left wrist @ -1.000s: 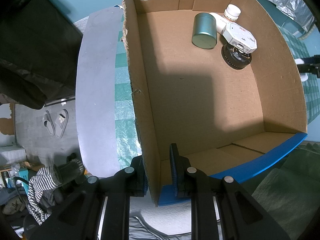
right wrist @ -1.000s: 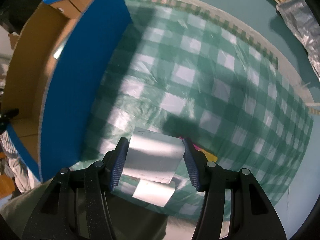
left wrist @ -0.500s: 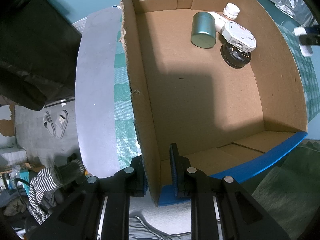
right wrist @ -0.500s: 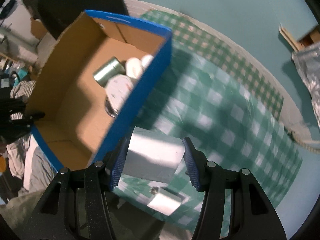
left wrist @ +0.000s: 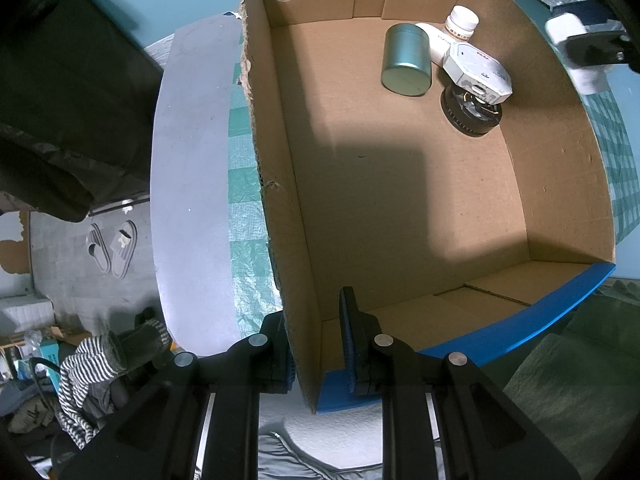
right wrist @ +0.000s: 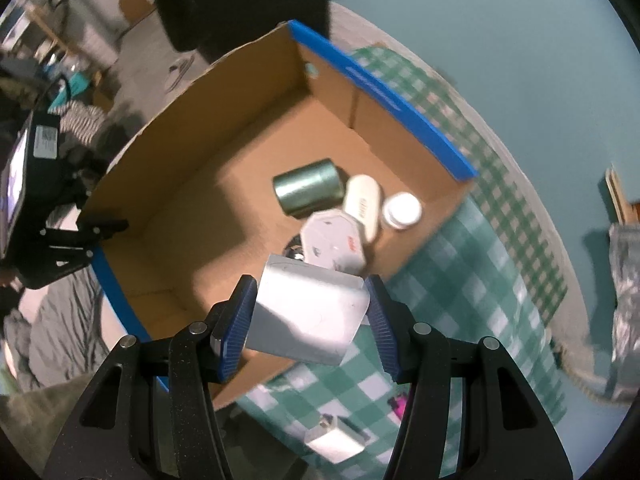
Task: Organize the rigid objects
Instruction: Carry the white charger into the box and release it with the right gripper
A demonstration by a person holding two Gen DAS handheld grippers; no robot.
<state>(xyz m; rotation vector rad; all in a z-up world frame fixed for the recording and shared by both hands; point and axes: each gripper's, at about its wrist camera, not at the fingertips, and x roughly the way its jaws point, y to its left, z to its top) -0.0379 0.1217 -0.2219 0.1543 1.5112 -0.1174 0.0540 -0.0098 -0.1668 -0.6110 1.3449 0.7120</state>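
Note:
My left gripper [left wrist: 316,344] is shut on the near wall of a blue-edged cardboard box [left wrist: 276,208]. Inside at the far right lie a green tin [left wrist: 406,60], a white bottle [left wrist: 460,26], a white octagonal case [left wrist: 478,70] and a black ring [left wrist: 470,114]. My right gripper [right wrist: 310,320] is shut on a white rectangular box [right wrist: 308,316] and holds it above the cardboard box's near rim [right wrist: 256,364]. The same tin [right wrist: 308,190], octagonal case [right wrist: 334,240] and bottle [right wrist: 402,210] show below it. The right gripper also shows in the left wrist view [left wrist: 580,48].
A green checked cloth [right wrist: 472,280] covers the table. A small white block [right wrist: 336,438] and a pink item [right wrist: 398,404] lie on the cloth beneath my right gripper. A grey table edge [left wrist: 188,184] runs left of the box. Crumpled foil [right wrist: 624,300] lies at the right.
My right gripper has lifted the white box off the cloth and swung it left, up over the cardboard box. The left gripper has stayed clamped on the box wall.

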